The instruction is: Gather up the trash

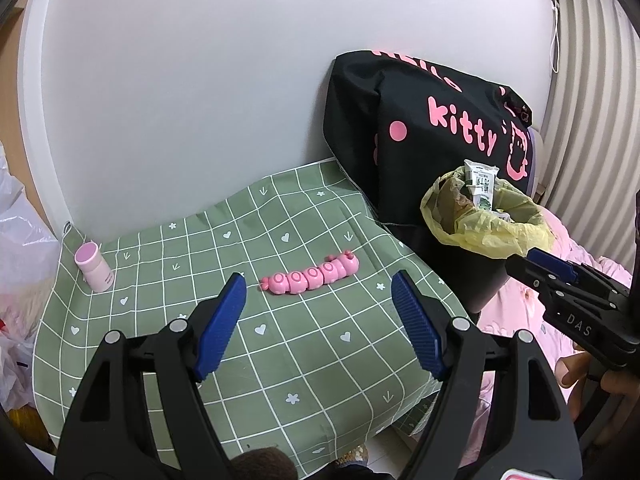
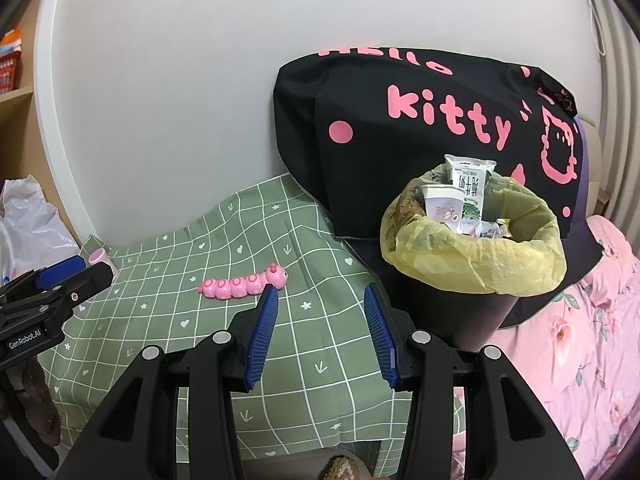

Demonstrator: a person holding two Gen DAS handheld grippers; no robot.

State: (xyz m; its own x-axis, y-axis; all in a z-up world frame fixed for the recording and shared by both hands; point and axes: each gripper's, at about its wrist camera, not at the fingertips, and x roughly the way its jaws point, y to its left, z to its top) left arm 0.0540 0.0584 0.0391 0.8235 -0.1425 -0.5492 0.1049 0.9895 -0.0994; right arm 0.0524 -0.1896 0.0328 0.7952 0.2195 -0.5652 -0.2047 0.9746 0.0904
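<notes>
1. Looking from the left side first, I see a small pink bottle (image 1: 95,267) standing up at the far left edge of the green checked cloth (image 1: 280,360) on the table.
2. My left hand-held gripper (image 1: 318,326) hangs over the cloth. Its blue pads are spread wide, and it holds nothing and touches nothing.
3. The pink caterpillar toy (image 1: 309,277) lies on the cloth just past the left hand-held gripper, a little to the left of the middle of its gap. The toy's long side runs left to right, with the head at the right end.
4. In the right wrist view, the pink caterpillar toy (image 2: 244,282) lies ahead and to the left of my right hand-held gripper (image 2: 322,332). So I think my left hand is the nearer one for picking it up. Its pads would close across the toy's thin middle if I push it forward.
5. My right hand-held gripper is open too, not as wide as the left one, and it is empty.
6. At the far right is the black trash bin (image 2: 472,312) with a yellow bag (image 2: 480,256) inside. It stands near the right hand-held gripper, ahead and to the right. A cup and a carton already stick up out of it.
7. I cannot tell for sure if the toy or the bottle counts as trash.
</notes>
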